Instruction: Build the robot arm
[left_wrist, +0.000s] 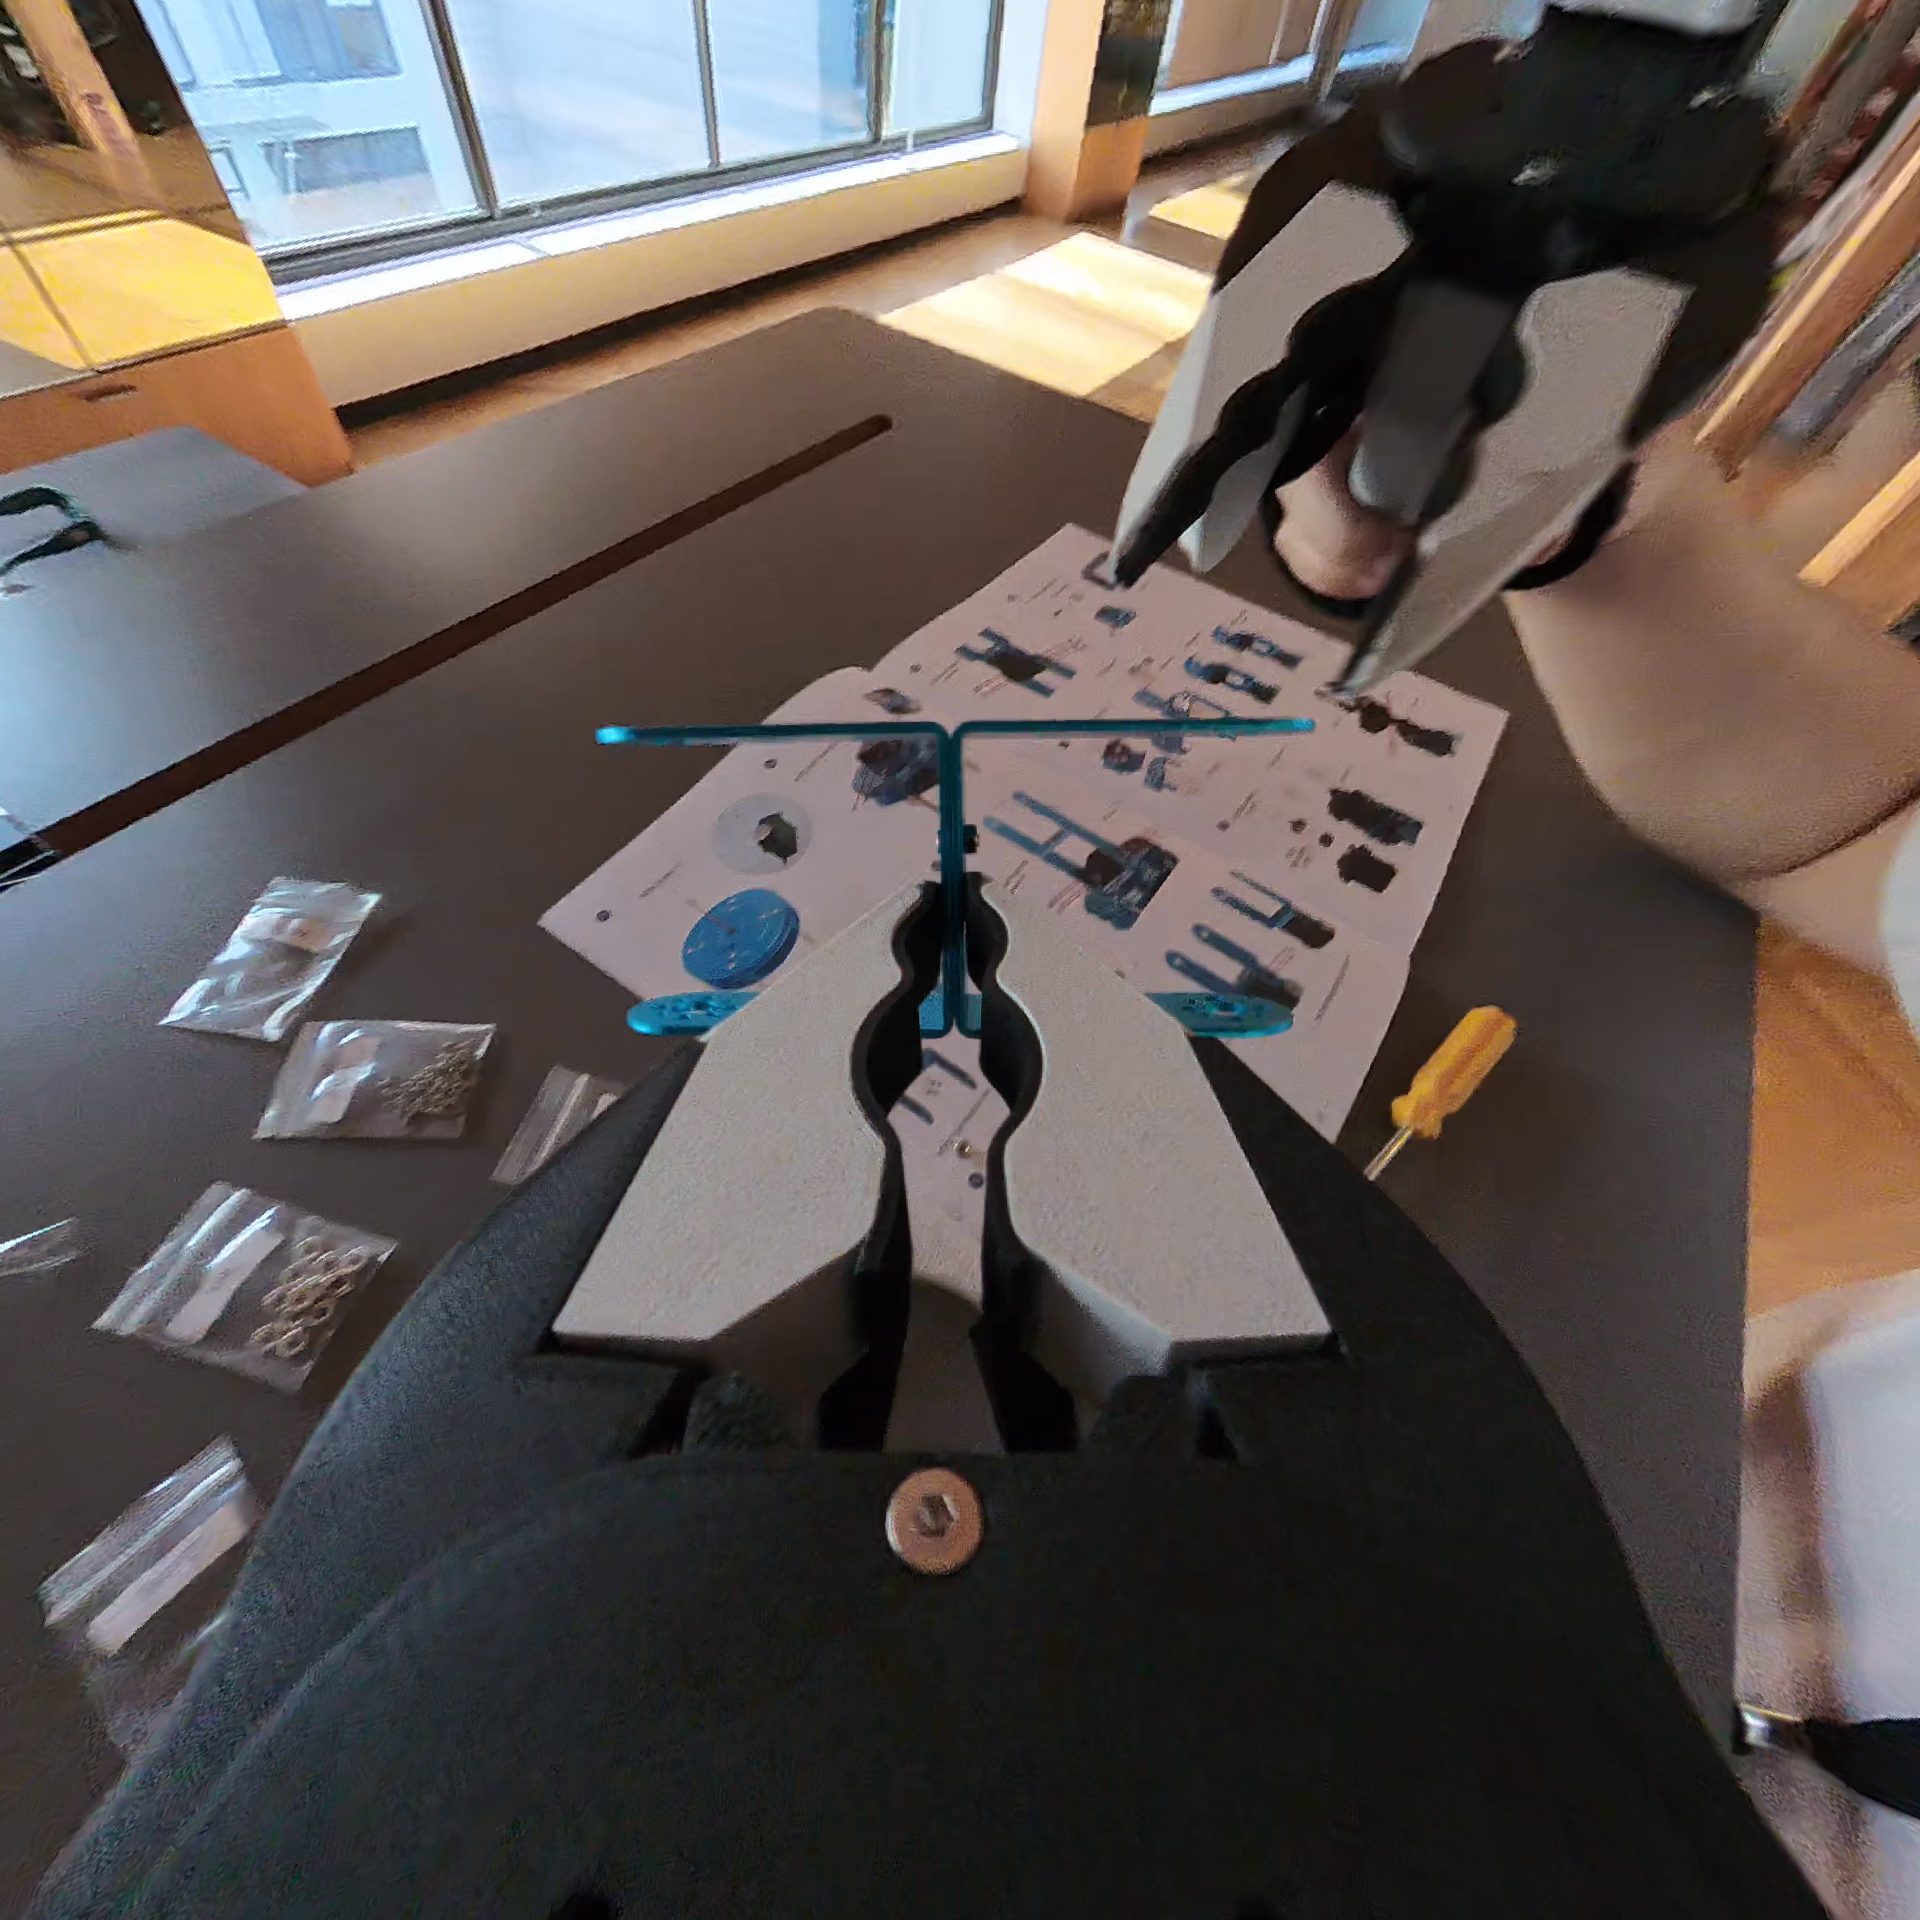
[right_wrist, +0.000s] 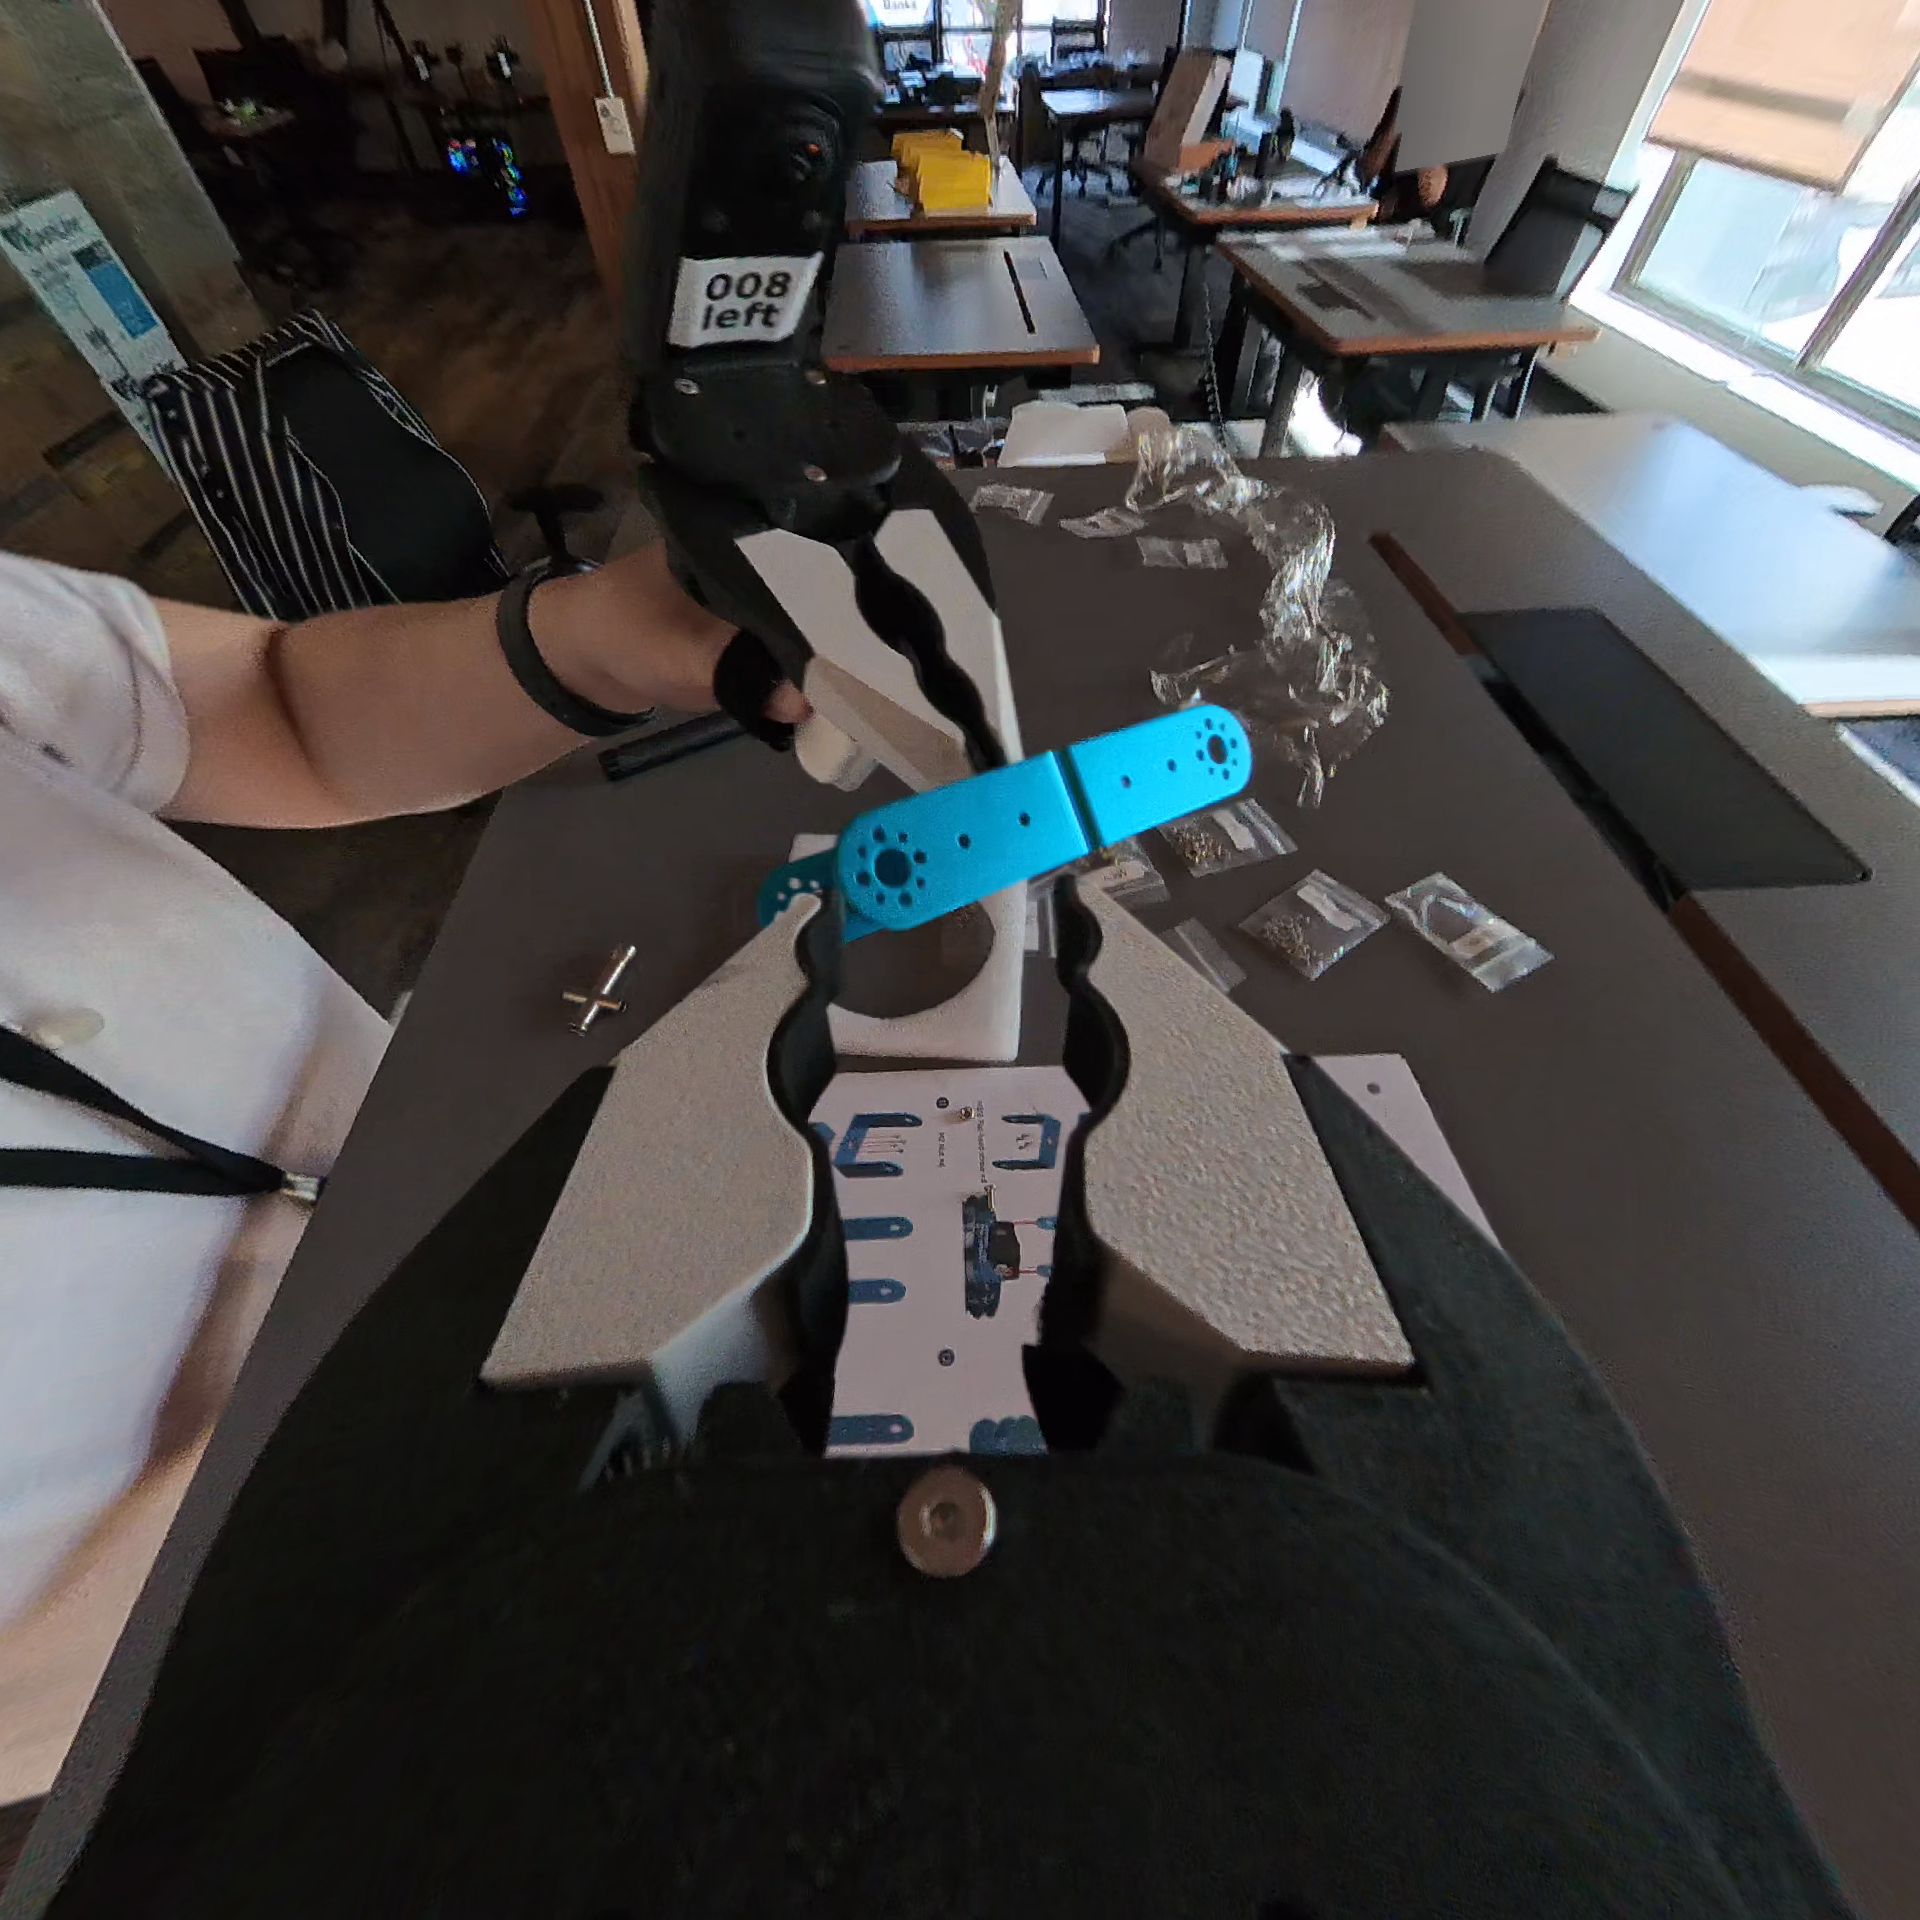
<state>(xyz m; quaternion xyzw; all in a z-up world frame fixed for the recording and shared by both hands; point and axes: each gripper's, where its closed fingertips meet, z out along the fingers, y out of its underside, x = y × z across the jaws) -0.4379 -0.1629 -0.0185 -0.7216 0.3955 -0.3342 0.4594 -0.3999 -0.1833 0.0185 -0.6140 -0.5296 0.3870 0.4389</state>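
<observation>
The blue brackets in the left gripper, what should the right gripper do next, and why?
Probably ease the right gripper forward and close on the free end of the blue brackets. Its jaws are open and empty just below them, while the left gripper clamps only their middle seam.

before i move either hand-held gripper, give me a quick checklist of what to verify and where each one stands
1. Left hand-held gripper shut on the blue brackets: ok, both plates pinched back to back.
2. Brackets lifted off the instruction sheet: ok.
3. Right hand-held gripper open, holding nothing: ok.
4. Right gripper touching the brackets: cannot tell, its left fingertip overlaps them.
5. Yellow screwdriver lying beside the sheet: ok.
6. Small screw joining the plates tight: cannot tell.
</observation>
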